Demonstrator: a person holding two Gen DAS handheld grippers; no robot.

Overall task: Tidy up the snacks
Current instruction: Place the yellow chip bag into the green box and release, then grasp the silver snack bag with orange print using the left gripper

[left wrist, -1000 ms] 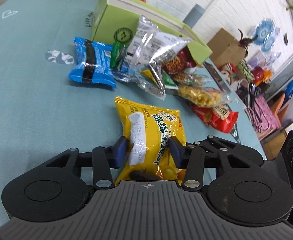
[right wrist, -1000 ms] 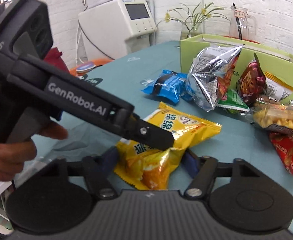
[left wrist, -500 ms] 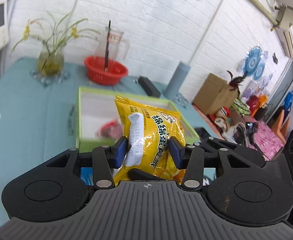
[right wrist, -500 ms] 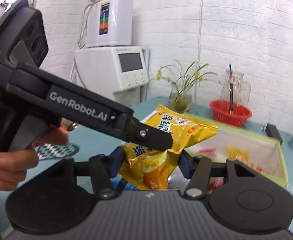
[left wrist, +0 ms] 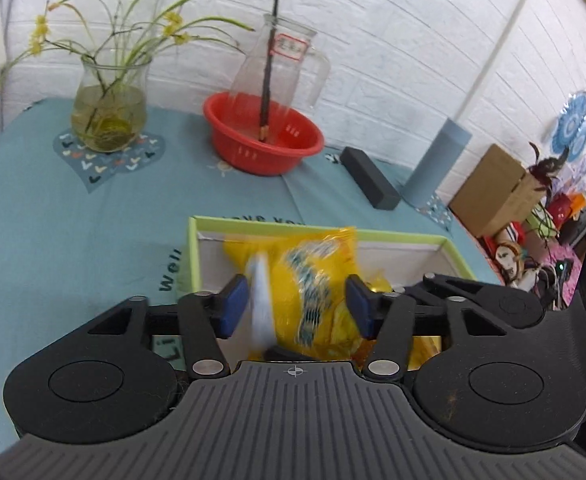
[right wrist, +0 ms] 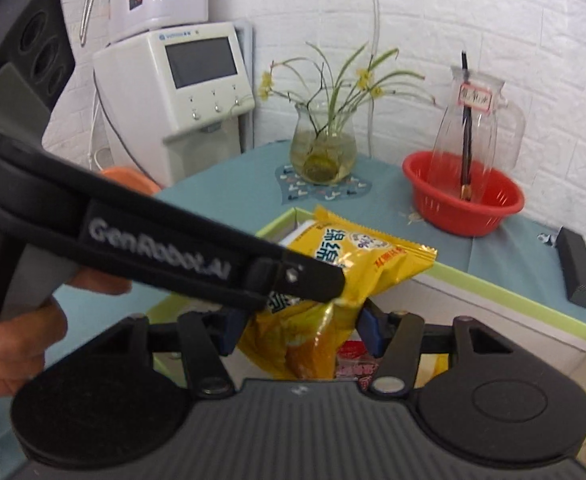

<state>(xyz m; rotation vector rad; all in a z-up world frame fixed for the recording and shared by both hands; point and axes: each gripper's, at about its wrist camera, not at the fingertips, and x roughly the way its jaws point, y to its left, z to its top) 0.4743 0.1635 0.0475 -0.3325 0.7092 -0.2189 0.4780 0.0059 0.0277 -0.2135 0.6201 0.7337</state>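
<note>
Both grippers flank one yellow bag (left wrist: 313, 292) above the green box (left wrist: 455, 250) on the bench (left wrist: 73, 216). Left gripper (left wrist: 295, 306) looks parted, bag blurred between its pads. Right gripper (right wrist: 299, 330) is part open; whether it pinches the bag is unclear.

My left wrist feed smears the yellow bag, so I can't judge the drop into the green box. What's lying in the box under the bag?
Observer: A red-and-white packet lies in the green box, beneath the yellow bag.
Operator: Where's the right gripper?
Observer: The right gripper has its jaws either side of the bag's lower end; I can't tell whether they touch it.
Operator: Who's holding the left gripper?
Observer: A bare hand grips the handle of the left gripper.
</note>
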